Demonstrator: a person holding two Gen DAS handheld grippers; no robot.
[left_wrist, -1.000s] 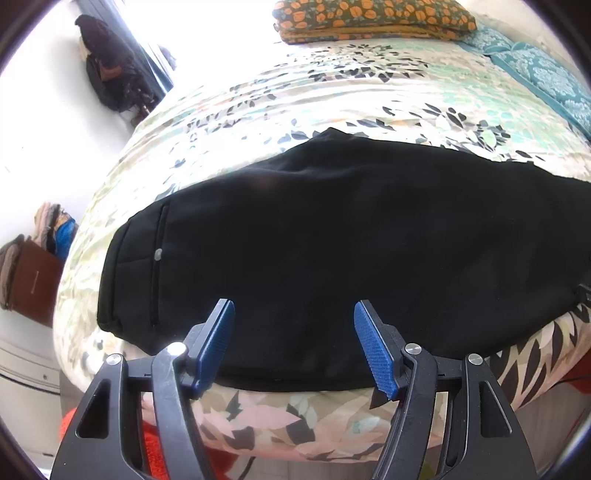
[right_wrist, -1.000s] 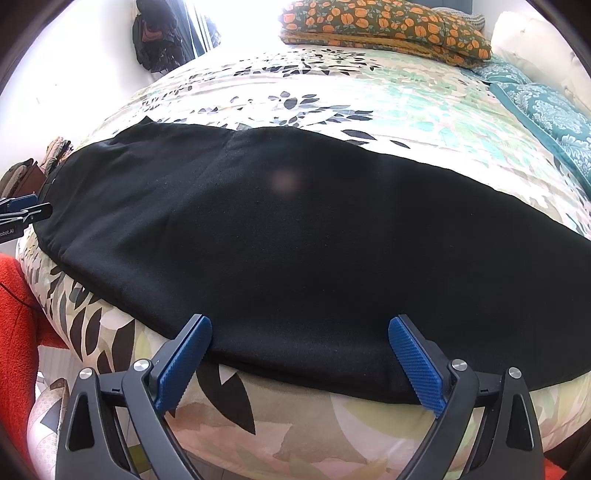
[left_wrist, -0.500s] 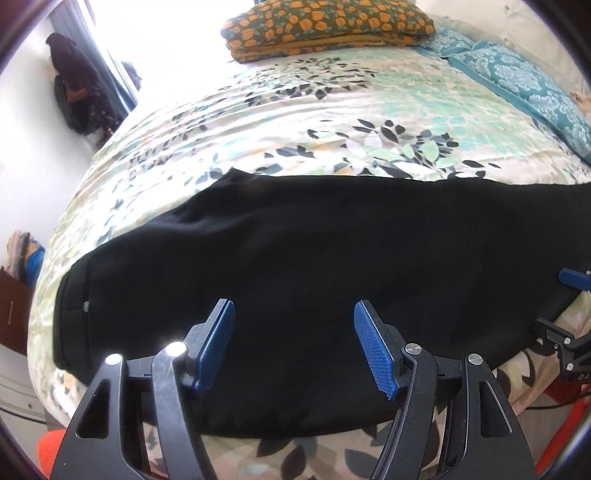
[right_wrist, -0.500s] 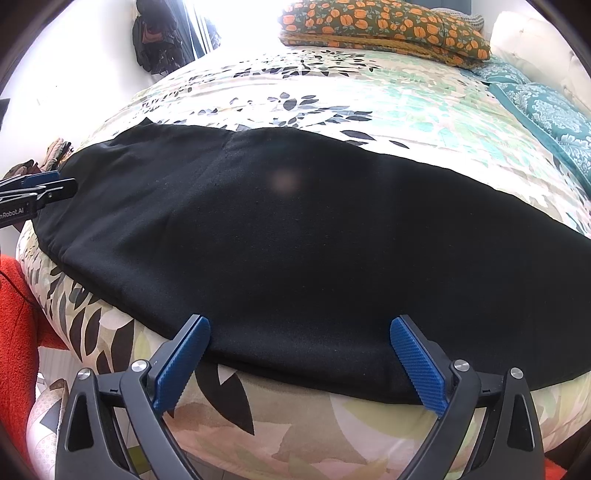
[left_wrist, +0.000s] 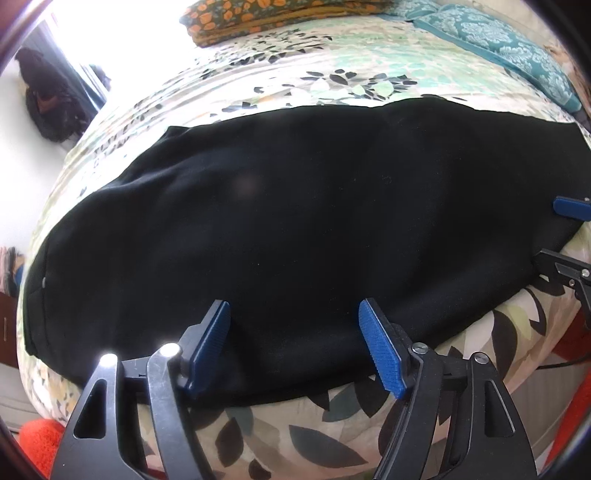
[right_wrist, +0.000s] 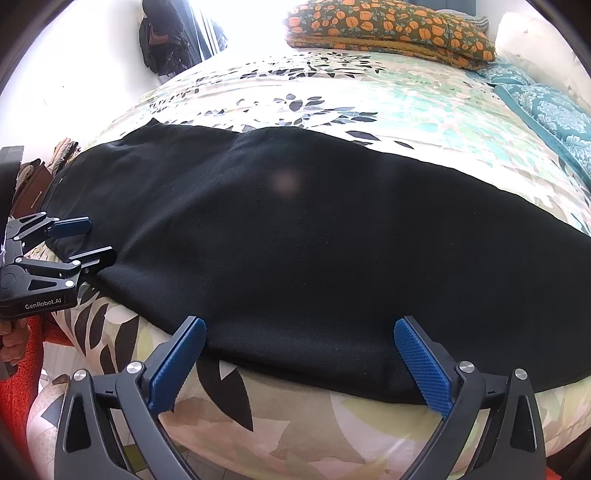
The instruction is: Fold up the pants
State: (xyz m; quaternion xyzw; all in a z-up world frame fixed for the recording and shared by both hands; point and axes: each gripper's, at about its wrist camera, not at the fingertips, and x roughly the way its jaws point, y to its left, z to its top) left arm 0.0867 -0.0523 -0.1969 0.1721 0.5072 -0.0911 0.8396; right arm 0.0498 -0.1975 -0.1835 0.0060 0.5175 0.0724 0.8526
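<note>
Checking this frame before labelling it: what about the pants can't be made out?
- Pants, left wrist view: uniformly black cloth hides seams and layers.
- Right end of the pants, right wrist view: cut off by the picture edge.
- Waistband, left wrist view: too dark to read.
- Bed edge: hidden behind both open grippers.

Leaf-print bedspread (right_wrist: 369,99) covers bed. Folded orange-flowered blanket (right_wrist: 388,29) lies at far end; teal patterned pillow (right_wrist: 554,114) along right side. Dark bag (right_wrist: 162,37) hangs on wall beside bright window. Red-orange cloth (left_wrist: 40,443) low at left.
</note>
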